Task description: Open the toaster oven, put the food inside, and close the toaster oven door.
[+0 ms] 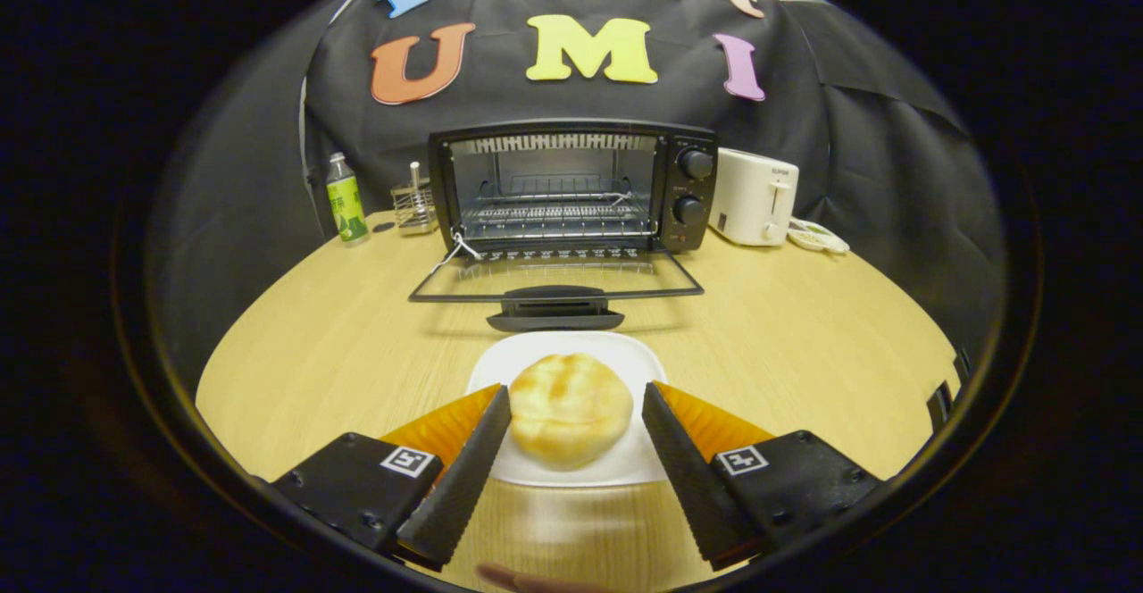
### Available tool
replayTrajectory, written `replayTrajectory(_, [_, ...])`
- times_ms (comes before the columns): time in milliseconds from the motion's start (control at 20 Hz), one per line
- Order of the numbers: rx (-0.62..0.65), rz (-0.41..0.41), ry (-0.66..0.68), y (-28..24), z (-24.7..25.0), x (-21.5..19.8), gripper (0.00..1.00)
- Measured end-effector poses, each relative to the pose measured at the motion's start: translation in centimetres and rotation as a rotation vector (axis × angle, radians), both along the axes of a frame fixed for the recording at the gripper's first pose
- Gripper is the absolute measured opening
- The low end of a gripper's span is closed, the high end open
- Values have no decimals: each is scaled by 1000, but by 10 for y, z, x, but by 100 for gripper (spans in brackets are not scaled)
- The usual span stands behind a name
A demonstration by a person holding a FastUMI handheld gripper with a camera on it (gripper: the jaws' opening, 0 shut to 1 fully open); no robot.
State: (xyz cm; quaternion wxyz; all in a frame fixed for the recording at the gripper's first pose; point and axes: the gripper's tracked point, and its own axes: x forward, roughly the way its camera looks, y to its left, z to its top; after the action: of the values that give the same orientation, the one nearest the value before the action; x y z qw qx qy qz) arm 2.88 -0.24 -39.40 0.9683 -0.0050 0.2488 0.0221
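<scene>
Round golden bun (568, 407) on a white plate (625, 356) sits between the hand-held gripper (576, 396) fingers — wide open, holding nothing — toaster oven (571, 187) door down.

Bun (568, 407) between spread tool (576, 405) fingers

Between my fingers: my gripper (576, 401) stands spread, bun (569, 408) in the gap, left pad almost touching.
Ahead: lowered oven door (555, 282) lies flat, its handle just beyond the plate (545, 354).
Oven mouth (554, 189): open above rack.
Sides: bare table (786, 334).

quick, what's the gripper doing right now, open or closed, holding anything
Gripper: open, fingers either side of the bun on the plate, not yet pressing it.
</scene>
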Motion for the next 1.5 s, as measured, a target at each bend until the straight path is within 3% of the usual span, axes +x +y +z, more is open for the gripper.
replayTrajectory(350, [55,-7,70,-1,-19,1,99])
replayTrajectory(1050, [163,27,-38,1,21,-1,91])
replayTrajectory(1500, [452,22,-246,3,95,7,91])
